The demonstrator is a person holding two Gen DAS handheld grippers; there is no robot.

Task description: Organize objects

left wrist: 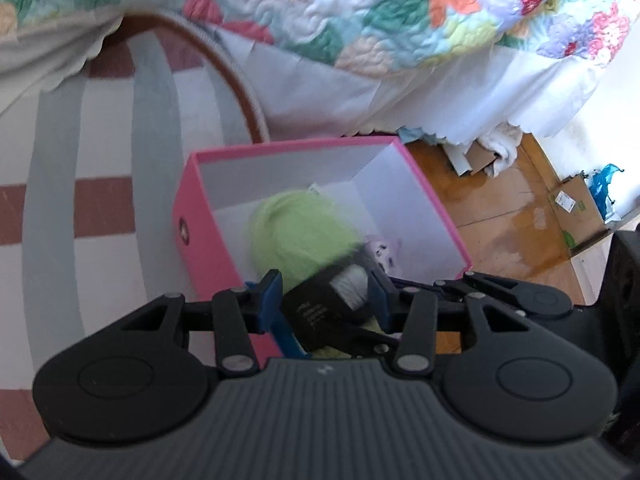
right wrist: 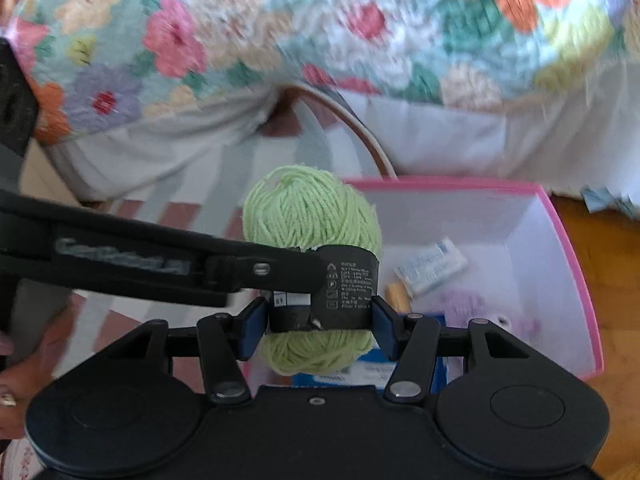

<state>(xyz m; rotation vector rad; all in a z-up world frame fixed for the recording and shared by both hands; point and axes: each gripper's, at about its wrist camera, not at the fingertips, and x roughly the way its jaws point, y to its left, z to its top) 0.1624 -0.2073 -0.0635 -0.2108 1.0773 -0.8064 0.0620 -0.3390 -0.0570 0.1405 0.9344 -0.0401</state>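
Nearest: grips a green yarn ball (right wrist: pixel 308 208) with the right gripper (right wrist: pixel 318 316), pads pressed on either side of its black paper band (right wrist: pixel 348 280). Appears to pinch that same band with the left gripper (left wrist: pixel 324 300) too, from the left, blue pads tight against it. Holds the ball clear in the air, over the near left edge of the open pink box (right wrist: pixel 576 280), not yet inside.

Judges the ball light, soft and squashy. Expects give under the pads, and loose strands apt to snag or unwind. Favours the band as the hold: stiffer than the wool, yet smooth paper, so liable to slide or tear under a hard squeeze. Needs little force. Fears no harm from a drop.

Inside the box, finds a lilac plush toy (right wrist: pixel 480 304), a small white and blue packet (right wrist: pixel 432 268) and a blue carton (right wrist: pixel 360 376) at the near wall, with bare white bottom at the far side.

Beneath, sees no table, only a rug (left wrist: pixel 100 200) striped in white, grey and dull red to the left and a worn wooden floor (left wrist: pixel 500 208) to the right, with cardboard scraps (left wrist: pixel 576 200) farther right. Farthest, meets a bed with a white skirt (left wrist: pixel 440 92) and a floral quilt (left wrist: pixel 360 8) hanging over its edge.
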